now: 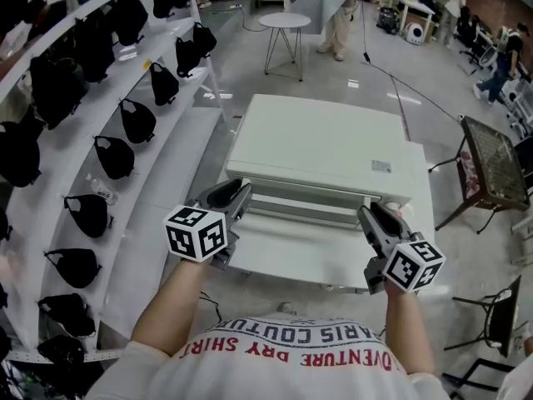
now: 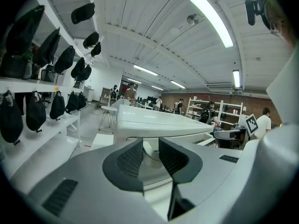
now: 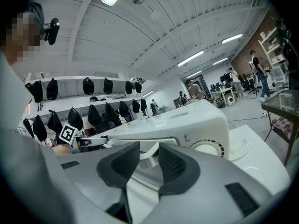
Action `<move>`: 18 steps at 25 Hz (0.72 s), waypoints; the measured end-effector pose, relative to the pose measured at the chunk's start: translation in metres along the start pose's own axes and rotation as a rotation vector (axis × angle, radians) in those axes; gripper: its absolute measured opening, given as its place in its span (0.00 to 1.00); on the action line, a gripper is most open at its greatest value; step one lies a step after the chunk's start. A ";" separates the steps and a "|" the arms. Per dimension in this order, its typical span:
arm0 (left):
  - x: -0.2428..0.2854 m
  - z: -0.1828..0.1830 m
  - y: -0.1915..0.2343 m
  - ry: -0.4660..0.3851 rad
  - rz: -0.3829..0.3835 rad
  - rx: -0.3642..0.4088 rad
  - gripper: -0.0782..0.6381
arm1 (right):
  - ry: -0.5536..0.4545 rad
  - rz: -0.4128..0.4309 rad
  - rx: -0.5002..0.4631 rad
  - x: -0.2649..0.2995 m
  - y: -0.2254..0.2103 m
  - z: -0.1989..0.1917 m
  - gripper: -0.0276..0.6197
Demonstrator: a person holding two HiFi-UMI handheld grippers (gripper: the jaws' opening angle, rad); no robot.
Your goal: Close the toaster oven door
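Note:
A white toaster oven [image 1: 321, 144] stands on a white table [image 1: 291, 261] in front of me. Its door [image 1: 304, 217] stands nearly upright under the top's front edge, with a long handle [image 1: 304, 204] across it. My left gripper [image 1: 240, 192] holds the handle's left end and my right gripper [image 1: 371, 216] holds its right end. In the left gripper view the jaws [image 2: 150, 155] stand narrow with the handle's mount [image 2: 150, 157] in the gap. The right gripper [image 3: 148, 158] shows the same, with the oven's dial [image 3: 209, 147] beside it.
White shelves [image 1: 92, 182] with several black bags run along the left. A round table [image 1: 285, 22] and people stand far back. A dark side table [image 1: 491, 161] is at the right and a chair [image 1: 500, 323] at the lower right.

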State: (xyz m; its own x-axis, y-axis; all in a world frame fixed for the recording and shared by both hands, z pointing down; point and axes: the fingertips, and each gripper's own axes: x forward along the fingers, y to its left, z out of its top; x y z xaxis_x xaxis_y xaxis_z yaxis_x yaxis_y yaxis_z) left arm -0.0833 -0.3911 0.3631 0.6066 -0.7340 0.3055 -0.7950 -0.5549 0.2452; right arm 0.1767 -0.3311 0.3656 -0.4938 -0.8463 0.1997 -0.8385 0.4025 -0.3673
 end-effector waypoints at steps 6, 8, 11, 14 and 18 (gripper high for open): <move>-0.009 -0.001 -0.007 0.010 -0.033 -0.028 0.29 | -0.009 0.015 -0.027 -0.008 0.012 0.002 0.25; -0.017 0.001 -0.016 -0.004 -0.056 -0.029 0.30 | -0.029 0.037 -0.035 -0.014 0.021 0.006 0.25; -0.032 0.005 -0.038 -0.033 -0.099 -0.019 0.31 | -0.051 0.080 -0.055 -0.027 0.038 0.010 0.25; -0.049 0.004 -0.064 -0.052 -0.159 -0.012 0.31 | -0.056 0.117 -0.096 -0.041 0.058 0.007 0.25; -0.073 -0.003 -0.097 -0.057 -0.238 0.012 0.31 | -0.073 0.173 -0.125 -0.058 0.089 0.001 0.17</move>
State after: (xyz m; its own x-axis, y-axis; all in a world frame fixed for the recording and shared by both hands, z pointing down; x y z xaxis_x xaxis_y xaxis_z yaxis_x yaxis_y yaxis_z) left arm -0.0504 -0.2822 0.3196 0.7753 -0.6030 0.1880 -0.6302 -0.7190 0.2930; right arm 0.1312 -0.2462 0.3208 -0.6186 -0.7820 0.0758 -0.7670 0.5801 -0.2742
